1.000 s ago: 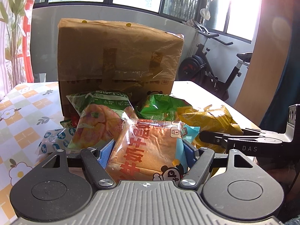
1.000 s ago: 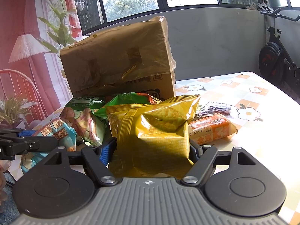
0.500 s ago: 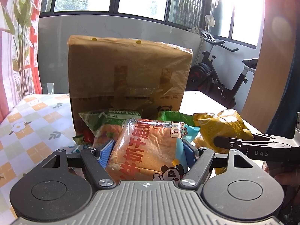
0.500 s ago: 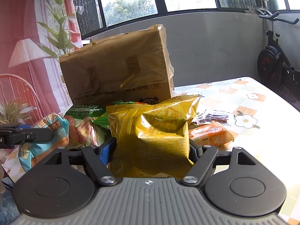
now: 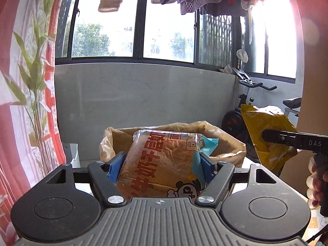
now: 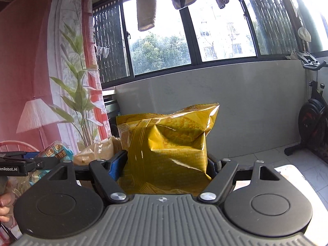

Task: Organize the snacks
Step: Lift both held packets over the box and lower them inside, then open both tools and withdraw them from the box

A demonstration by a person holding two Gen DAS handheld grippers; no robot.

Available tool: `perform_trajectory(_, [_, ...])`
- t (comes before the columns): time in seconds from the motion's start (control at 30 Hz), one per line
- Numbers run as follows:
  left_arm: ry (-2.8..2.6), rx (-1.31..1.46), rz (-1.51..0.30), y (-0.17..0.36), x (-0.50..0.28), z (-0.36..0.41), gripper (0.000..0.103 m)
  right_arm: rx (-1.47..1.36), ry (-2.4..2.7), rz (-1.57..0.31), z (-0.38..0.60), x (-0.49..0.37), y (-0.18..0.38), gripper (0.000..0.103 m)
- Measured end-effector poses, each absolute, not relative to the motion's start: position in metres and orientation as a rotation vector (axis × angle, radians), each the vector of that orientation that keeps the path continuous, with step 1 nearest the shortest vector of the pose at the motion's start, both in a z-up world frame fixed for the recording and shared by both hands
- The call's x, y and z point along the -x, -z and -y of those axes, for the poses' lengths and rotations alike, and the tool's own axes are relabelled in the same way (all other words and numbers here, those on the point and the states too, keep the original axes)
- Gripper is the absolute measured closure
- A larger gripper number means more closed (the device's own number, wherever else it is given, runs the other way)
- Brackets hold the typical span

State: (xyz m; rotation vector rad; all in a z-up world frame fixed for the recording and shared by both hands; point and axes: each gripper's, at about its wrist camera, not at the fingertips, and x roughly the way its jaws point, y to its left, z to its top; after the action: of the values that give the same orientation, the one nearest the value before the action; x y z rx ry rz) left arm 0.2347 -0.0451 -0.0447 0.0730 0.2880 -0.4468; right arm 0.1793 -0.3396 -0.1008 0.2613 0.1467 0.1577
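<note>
My left gripper [image 5: 162, 158] is shut on an orange bread packet [image 5: 160, 176] with red lettering and a panda, gripped by the blue pads [image 5: 115, 165] on both sides. Behind and below it is the open top of the brown, plastic-lined box [image 5: 225, 139]. In the right wrist view, my right gripper [image 6: 166, 158] is shut on a puffy yellow snack bag [image 6: 170, 135] held upright. The same yellow bag [image 5: 266, 119] hangs at the right in the left wrist view. The bread packet [image 6: 57, 150] and the brown box [image 6: 98, 151] sit low at the left in the right wrist view.
An exercise bike [image 6: 313, 123] stands on the right by the grey wall. A leafy plant [image 6: 80, 102] and a lamp [image 6: 34, 116] are on the left. Laundry hangs above the windows. A corner of the table [image 6: 291, 174] shows low right. A hand [image 5: 315, 184] holds the right gripper.
Both grippers have risen with their packets from the snack pile to the height of the brown box's top. The pile on the table has dropped out of view.
</note>
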Motion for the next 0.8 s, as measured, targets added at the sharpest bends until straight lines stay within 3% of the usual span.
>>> perform_trajectory(0.23, [0.364,-0.068,-0.29,0.021,-0.307,0.068,0.026,-0.165,-0.145,-0.098,0.323,-0.271,0.075,0.026])
perform_trajectory(0.53, [0.322,-0.079,-0.367,0.037,-0.368,0.09,0.026,-0.18,-0.139,-0.227,0.314,-0.342,0.098,0.025])
perform_trajectory(0.63, [0.331,-0.066,-0.404,0.05,-0.37,0.088,0.026,-0.213,-0.143,-0.297,0.315,-0.353,0.107,0.022])
perform_trajectory(0.7, [0.326,-0.058,-0.409,0.053,-0.373,0.084,0.025,-0.22,-0.157,-0.311,0.315,-0.356,0.109,0.013])
perform_trajectory(0.8, [0.306,-0.058,-0.411,0.053,-0.371,0.076,0.025,-0.207,-0.154,-0.303,0.317,-0.35,0.106,0.011])
